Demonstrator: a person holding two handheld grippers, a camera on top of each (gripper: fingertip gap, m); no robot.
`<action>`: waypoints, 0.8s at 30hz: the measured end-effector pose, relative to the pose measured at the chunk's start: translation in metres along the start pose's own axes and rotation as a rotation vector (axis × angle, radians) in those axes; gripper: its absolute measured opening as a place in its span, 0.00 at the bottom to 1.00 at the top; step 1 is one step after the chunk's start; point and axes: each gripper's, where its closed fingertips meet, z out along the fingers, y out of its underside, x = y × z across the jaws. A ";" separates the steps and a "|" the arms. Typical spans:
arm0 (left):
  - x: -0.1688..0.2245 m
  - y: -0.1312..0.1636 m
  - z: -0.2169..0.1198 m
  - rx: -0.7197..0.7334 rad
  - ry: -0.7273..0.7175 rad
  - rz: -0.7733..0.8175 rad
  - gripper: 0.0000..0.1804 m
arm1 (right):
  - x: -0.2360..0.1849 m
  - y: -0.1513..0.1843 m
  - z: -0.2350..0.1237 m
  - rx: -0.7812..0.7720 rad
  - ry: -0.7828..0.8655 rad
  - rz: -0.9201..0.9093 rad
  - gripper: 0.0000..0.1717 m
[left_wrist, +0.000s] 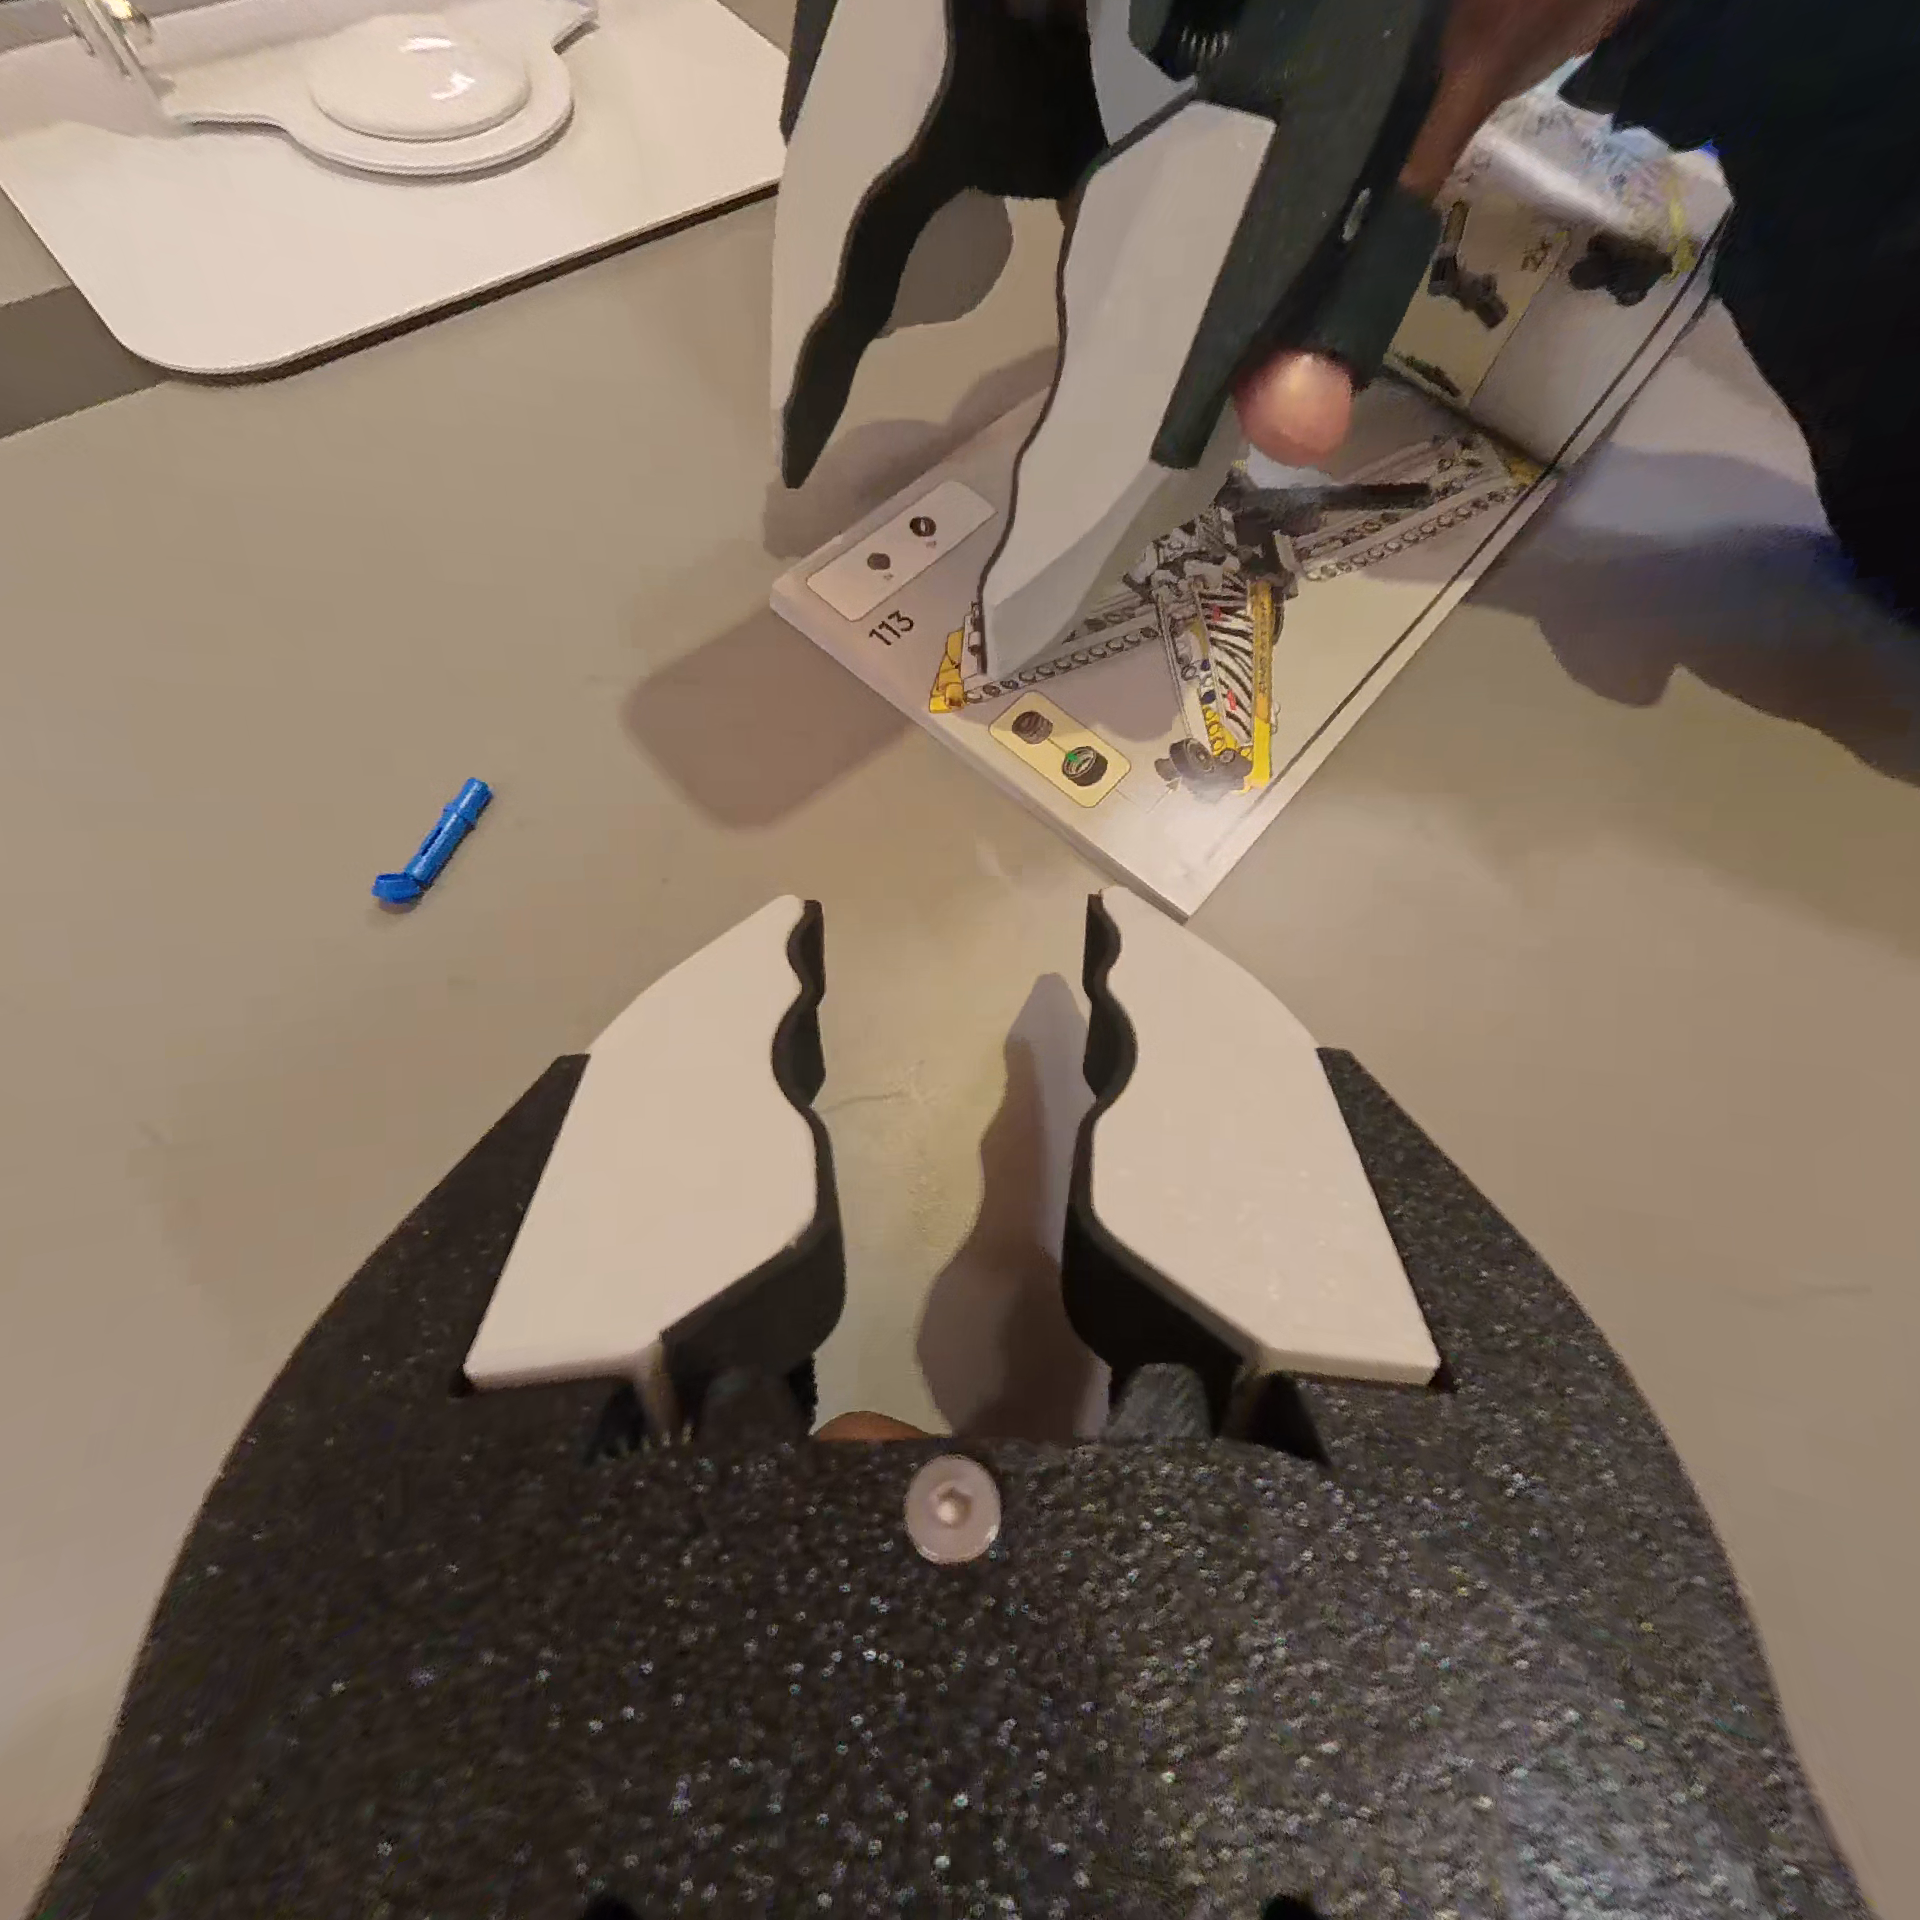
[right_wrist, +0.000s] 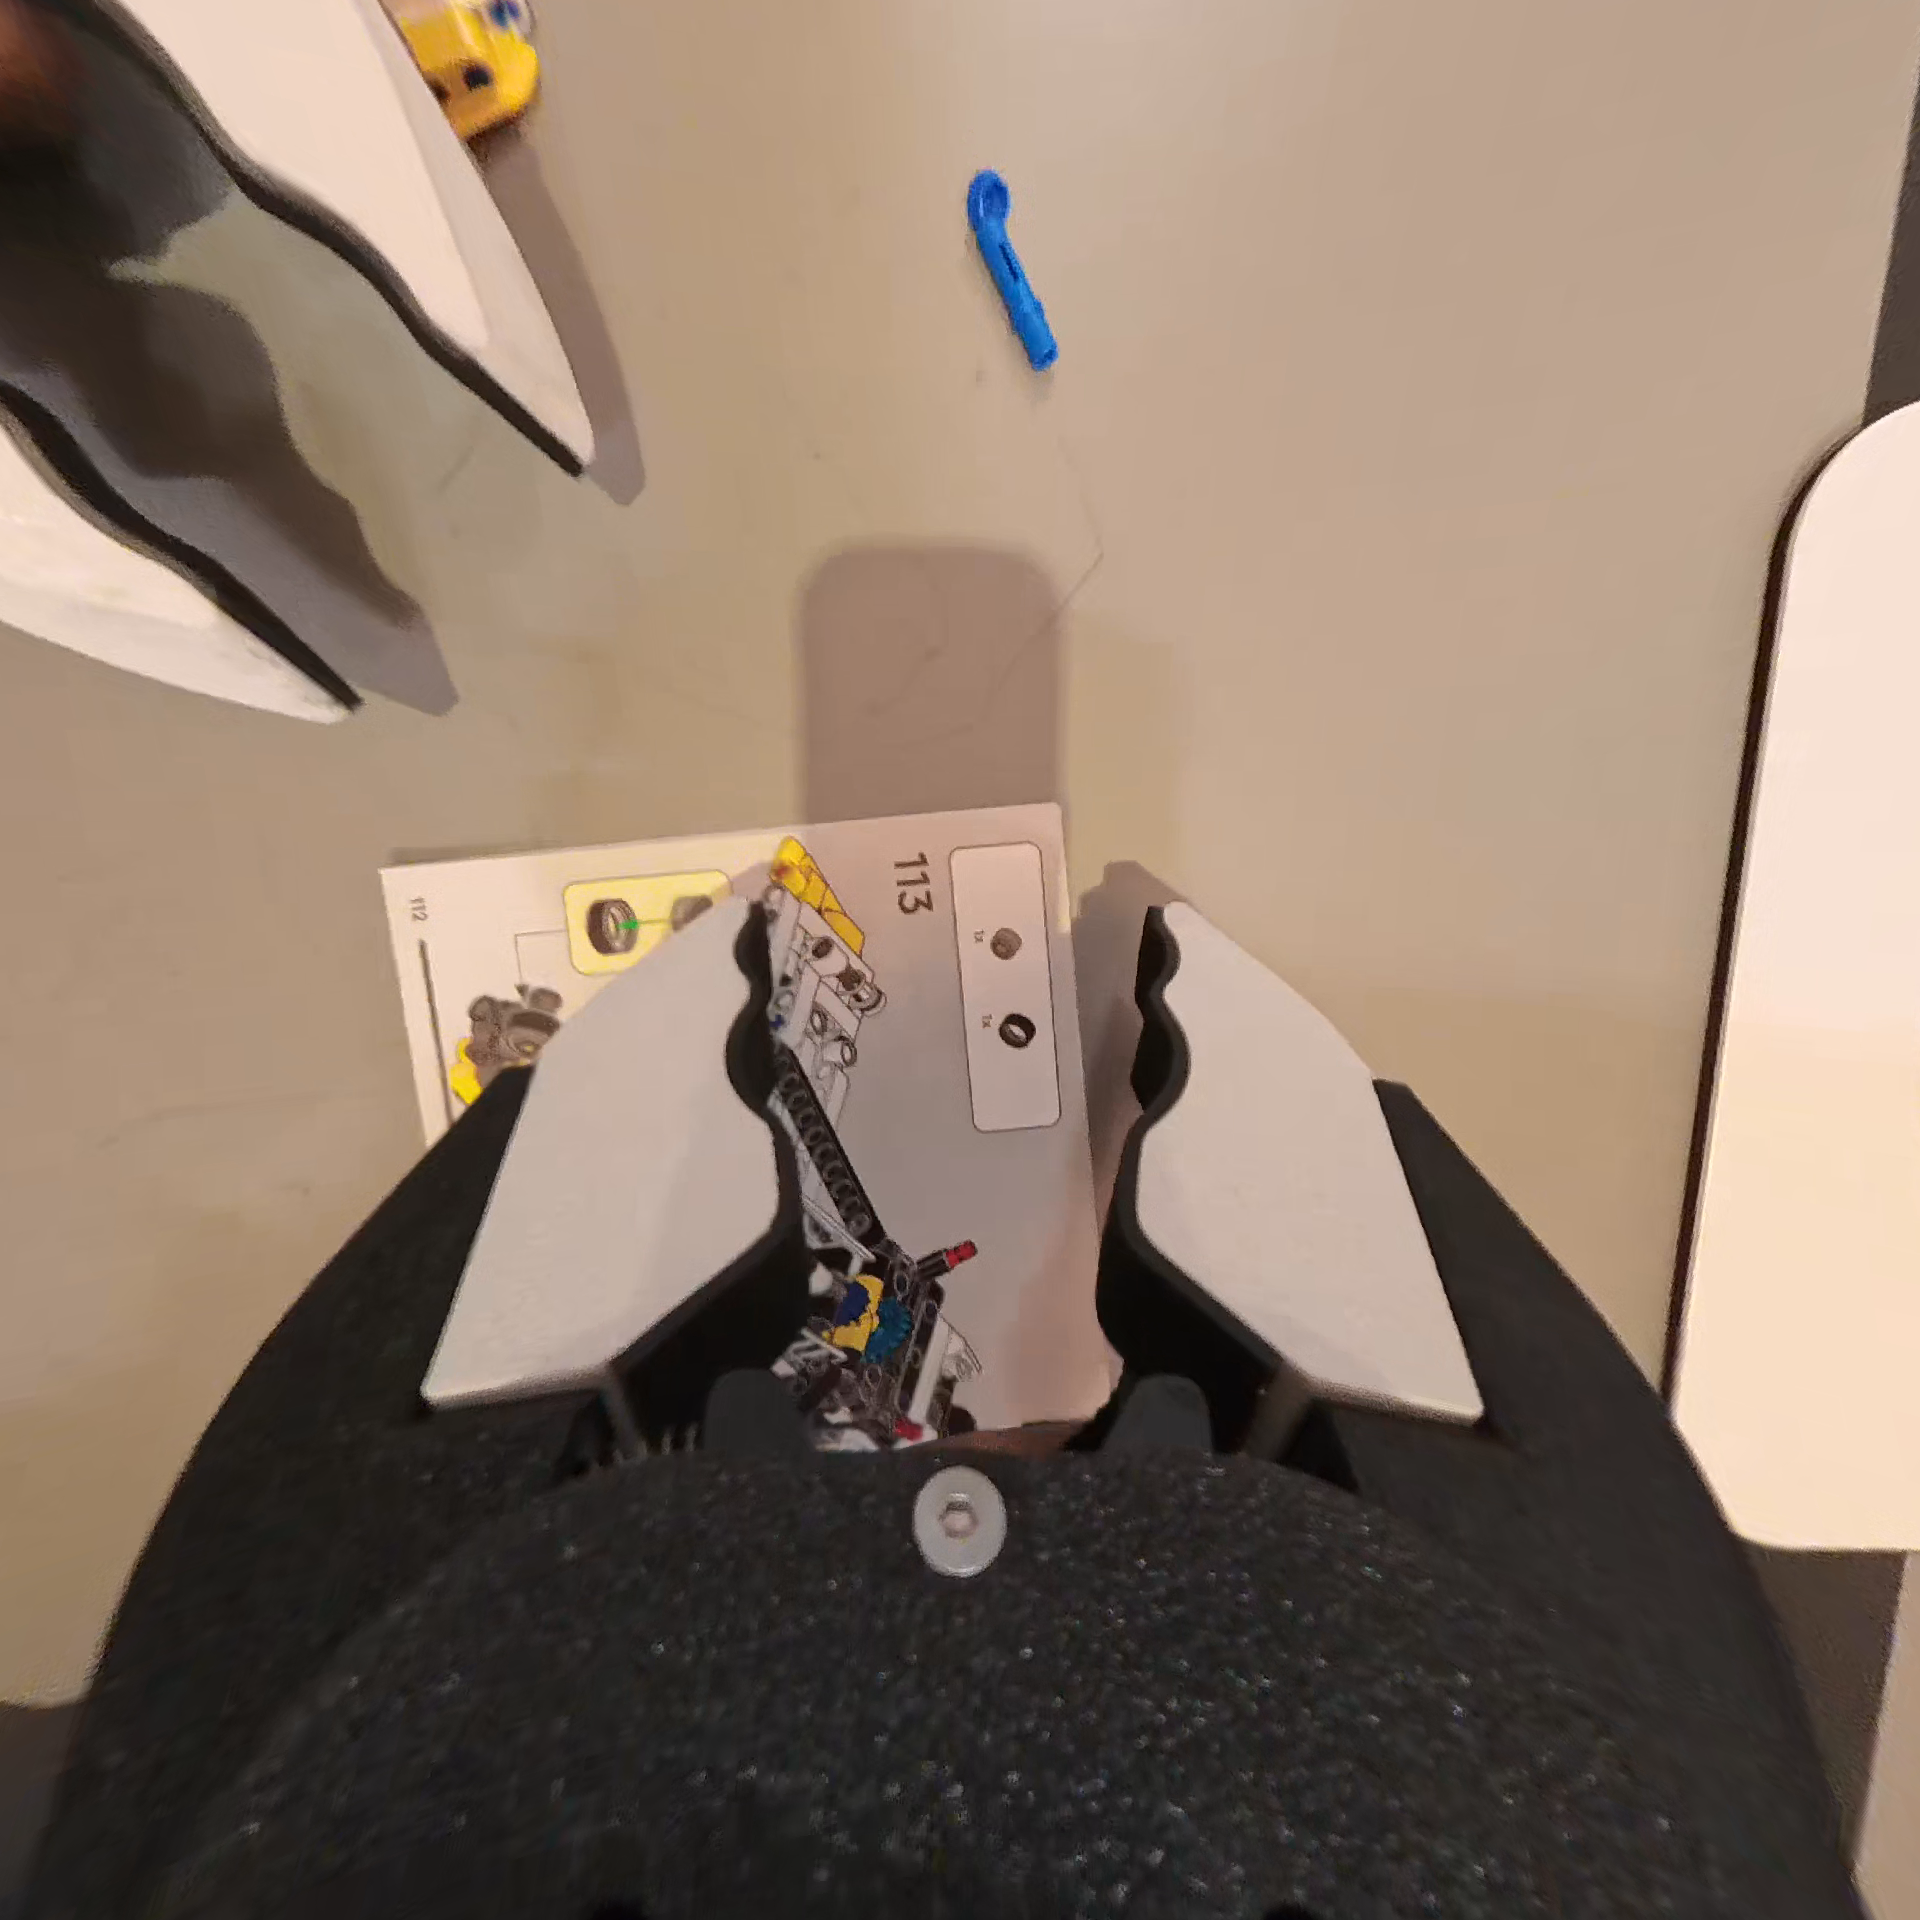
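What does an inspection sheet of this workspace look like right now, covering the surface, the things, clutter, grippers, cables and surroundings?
Surface: beige table, bare in most places.
Things: open instruction booklet lying flat; small blue plastic pin lying apart from it.
Clutter: yellow toy piece at the far edge, partly hidden.
Grippers: left gripper open over bare table, holding nothing; right gripper open over the booklet, one fingertip at the page, nothing gripped.
Cables: nothing seen.
Surroundings: white board with a clear plastic piece on it.

matt beige tabletop (left_wrist: 312, 644), glossy paper booklet (left_wrist: 1195, 831), smooth blue plastic pin (left_wrist: 436, 842), grainy black gripper body (left_wrist: 935, 1714)
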 end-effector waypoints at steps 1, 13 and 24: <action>0.001 0.001 0.000 -0.004 -0.006 0.012 0.27 | -0.002 -0.003 0.001 0.016 -0.011 0.002 0.39; 0.001 0.001 0.000 -0.004 0.002 -0.004 0.26 | -0.006 -0.011 0.013 0.051 -0.015 0.066 0.39; 0.001 0.001 0.000 -0.002 0.004 -0.011 0.26 | -0.010 -0.010 0.010 0.038 -0.008 0.054 0.38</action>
